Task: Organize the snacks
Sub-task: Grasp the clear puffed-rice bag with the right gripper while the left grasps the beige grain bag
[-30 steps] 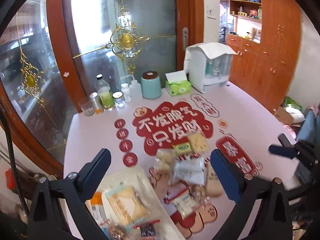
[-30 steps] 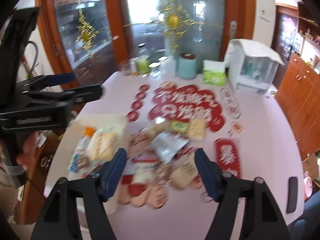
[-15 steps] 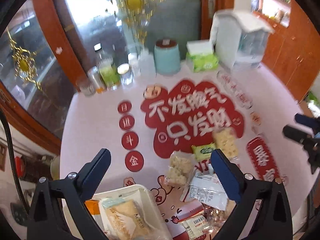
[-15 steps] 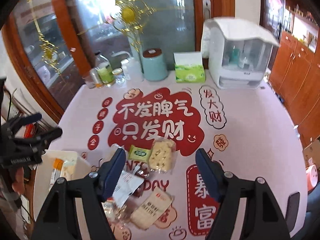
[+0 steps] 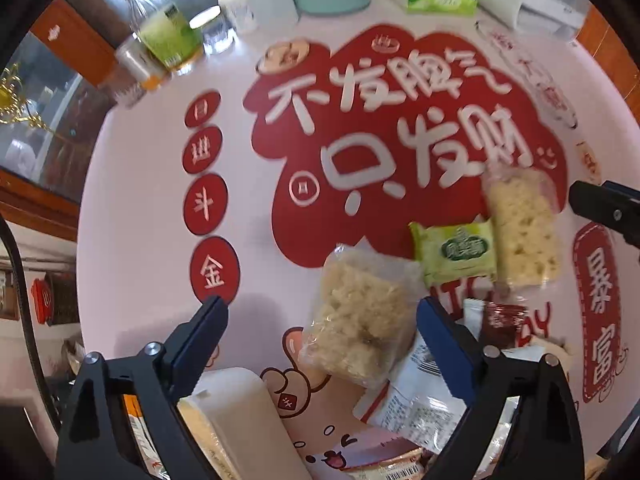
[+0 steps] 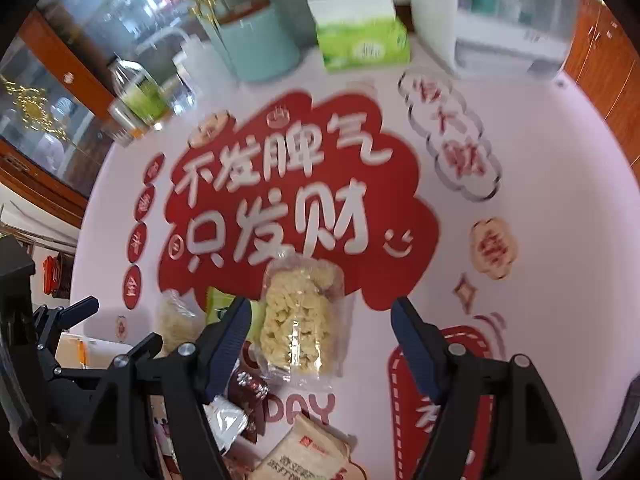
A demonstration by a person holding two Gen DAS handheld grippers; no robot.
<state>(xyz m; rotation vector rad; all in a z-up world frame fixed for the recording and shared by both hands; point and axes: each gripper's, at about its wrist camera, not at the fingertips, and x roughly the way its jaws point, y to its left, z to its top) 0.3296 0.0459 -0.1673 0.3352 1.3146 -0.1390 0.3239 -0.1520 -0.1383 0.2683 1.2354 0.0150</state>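
Closing left tongs [image 5: 322, 322] straddle puffed-rice pack [image 5: 360, 316]; bare table [image 5: 132, 280] leftward.

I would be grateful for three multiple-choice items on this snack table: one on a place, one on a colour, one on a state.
1. In the left wrist view, the small green packet lies
A. between two clear-wrapped pale snack bars
B. inside the white tray
C. beside the bottle

2. The tissue box at the table's far edge is
A. red
B. green and white
C. black

3. The right claw is
A. shut on a snack
B. open, gripping nothing
C. out of view

Answers:
1 A: the puffed bar lies on one side of it and the yellow bar on the other.
2 B: green sides, white top.
3 B: its blue pads stand apart, clear of the bar between them.
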